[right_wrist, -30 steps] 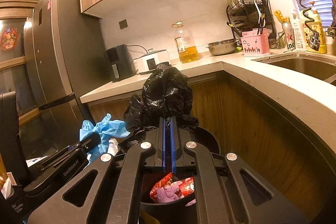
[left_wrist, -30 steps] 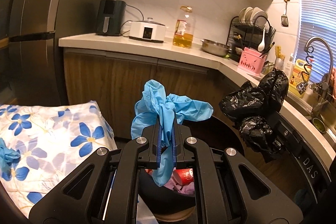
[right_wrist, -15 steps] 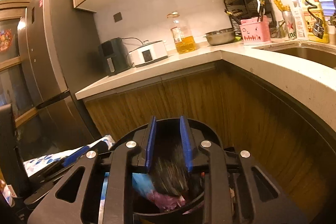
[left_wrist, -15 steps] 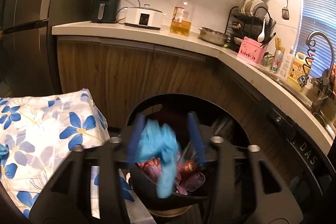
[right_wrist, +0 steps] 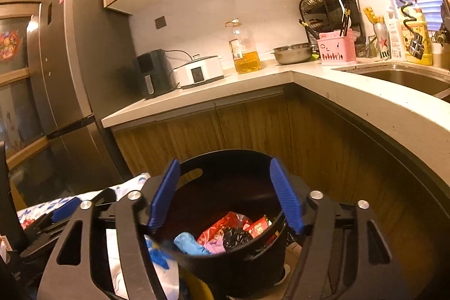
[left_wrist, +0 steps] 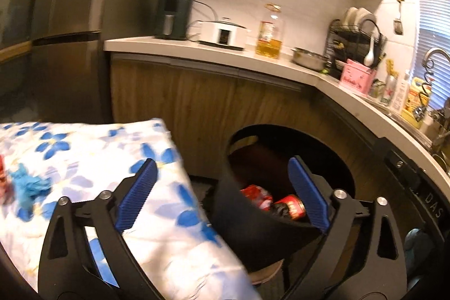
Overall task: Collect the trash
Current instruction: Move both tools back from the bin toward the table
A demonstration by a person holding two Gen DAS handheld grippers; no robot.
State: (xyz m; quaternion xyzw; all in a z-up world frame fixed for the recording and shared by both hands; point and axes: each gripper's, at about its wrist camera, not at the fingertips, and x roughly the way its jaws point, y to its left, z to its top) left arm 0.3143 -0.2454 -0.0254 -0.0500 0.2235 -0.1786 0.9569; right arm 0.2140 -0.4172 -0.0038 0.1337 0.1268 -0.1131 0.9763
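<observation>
A black round bin (right_wrist: 242, 257) stands on the floor beside the cabinets and holds red wrappers, a blue glove (right_wrist: 187, 242) and a crumpled black bag (right_wrist: 237, 236). My right gripper (right_wrist: 225, 197) hangs over the bin's mouth, its jaws opening with nothing between them. My left gripper (left_wrist: 222, 193) is above the bin's (left_wrist: 253, 227) left rim and the table's edge, jaws opening wide and empty. Another blue glove (left_wrist: 29, 187) lies on the flowered tablecloth (left_wrist: 118, 159) at the far left, next to a red scrap (left_wrist: 3, 173).
Wooden cabinets (right_wrist: 253, 125) under an L-shaped counter (right_wrist: 365, 108) stand close behind and right of the bin. The counter carries an air fryer, cooker, oil bottle (right_wrist: 244, 49), bowl and dish rack. A sink (right_wrist: 407, 78) is at the right, a tall fridge (right_wrist: 70, 75) at the left.
Both grippers opened. The left one let the blue glove fall and the right one let the black bag fall into the bin. The left view swung left toward the table.
</observation>
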